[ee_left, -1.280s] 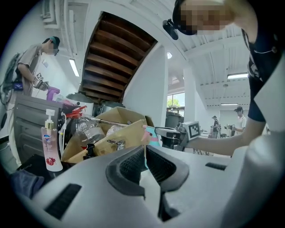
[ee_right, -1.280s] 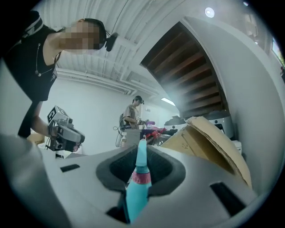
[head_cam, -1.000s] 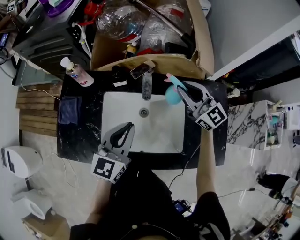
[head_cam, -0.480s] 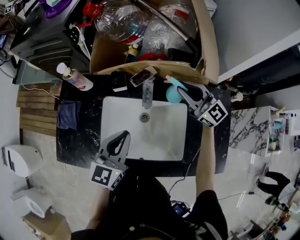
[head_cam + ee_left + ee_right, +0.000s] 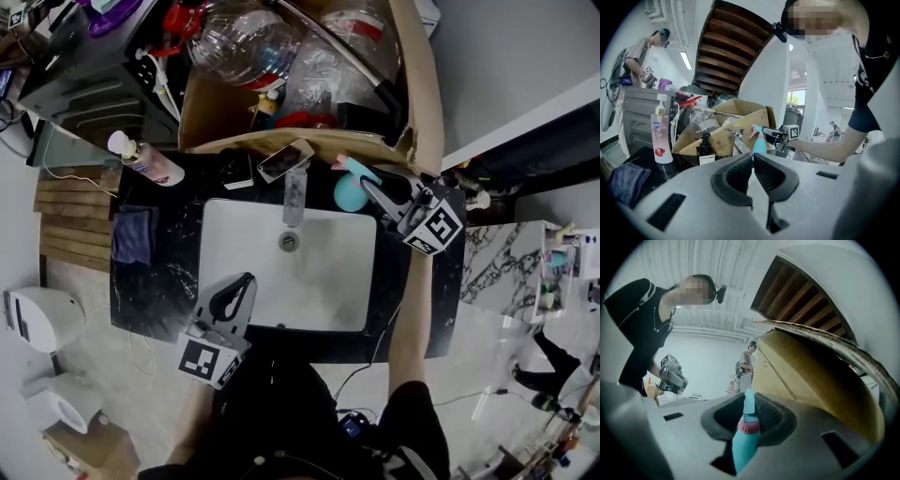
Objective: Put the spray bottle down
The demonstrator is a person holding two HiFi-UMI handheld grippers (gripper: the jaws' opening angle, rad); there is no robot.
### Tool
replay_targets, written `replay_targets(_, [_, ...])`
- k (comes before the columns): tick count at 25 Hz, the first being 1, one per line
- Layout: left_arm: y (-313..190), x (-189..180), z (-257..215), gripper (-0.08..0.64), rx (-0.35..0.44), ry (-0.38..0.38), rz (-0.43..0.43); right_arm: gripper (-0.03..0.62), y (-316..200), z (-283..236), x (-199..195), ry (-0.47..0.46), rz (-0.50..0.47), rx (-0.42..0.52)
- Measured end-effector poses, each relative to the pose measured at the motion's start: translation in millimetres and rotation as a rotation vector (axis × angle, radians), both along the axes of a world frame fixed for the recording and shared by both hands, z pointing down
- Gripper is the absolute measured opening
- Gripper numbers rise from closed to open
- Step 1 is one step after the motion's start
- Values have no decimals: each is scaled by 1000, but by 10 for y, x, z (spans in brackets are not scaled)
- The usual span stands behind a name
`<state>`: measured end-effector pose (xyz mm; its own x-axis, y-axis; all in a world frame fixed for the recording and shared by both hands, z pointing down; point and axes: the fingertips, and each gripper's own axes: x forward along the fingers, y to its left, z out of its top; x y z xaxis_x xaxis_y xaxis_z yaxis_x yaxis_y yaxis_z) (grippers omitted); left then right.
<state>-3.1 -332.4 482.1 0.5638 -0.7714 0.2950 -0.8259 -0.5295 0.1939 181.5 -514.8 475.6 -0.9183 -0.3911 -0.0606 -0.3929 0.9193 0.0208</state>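
Standing upright at the back right corner of the black marble counter [image 5: 155, 281], just beside the front wall of the cardboard box [image 5: 417, 84], the teal spray bottle [image 5: 349, 192] (pink collar, nozzle toward the box) sits between the jaws of the right gripper [image 5: 370, 190]. Those jaws are opening, though in the right gripper view the pads lie against the bottle's neck on both sides. Whether its base rests on the counter cannot be told.

The left gripper [image 5: 244, 281] hangs over the front left part of the white sink [image 5: 337, 300], its jaws together with nothing between them.

The faucet [image 5: 293, 195] stands at the middle of the sink's back edge, with a phone [image 5: 285, 159] just behind it. A pink soap pump bottle [image 5: 150, 161] stands at the counter's back left corner, a dark blue cloth [image 5: 134, 234] lies below it on the left side, and a small black pump bottle [image 5: 705, 149] stands against the box.
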Motion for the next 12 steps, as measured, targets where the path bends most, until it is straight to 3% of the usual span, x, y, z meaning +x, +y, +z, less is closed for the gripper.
replay_targets(4, [4, -2, 1, 18, 1, 2, 0, 93, 16, 21, -16, -18, -11, -45])
replay_targets(8, [7, 13, -27, 18, 10, 7, 5, 176, -14, 8, 5, -33, 8, -60])
replay_targets(12, [16, -3, -30, 18, 12, 10, 5, 172, -19, -30, 1, -30, 14, -53])
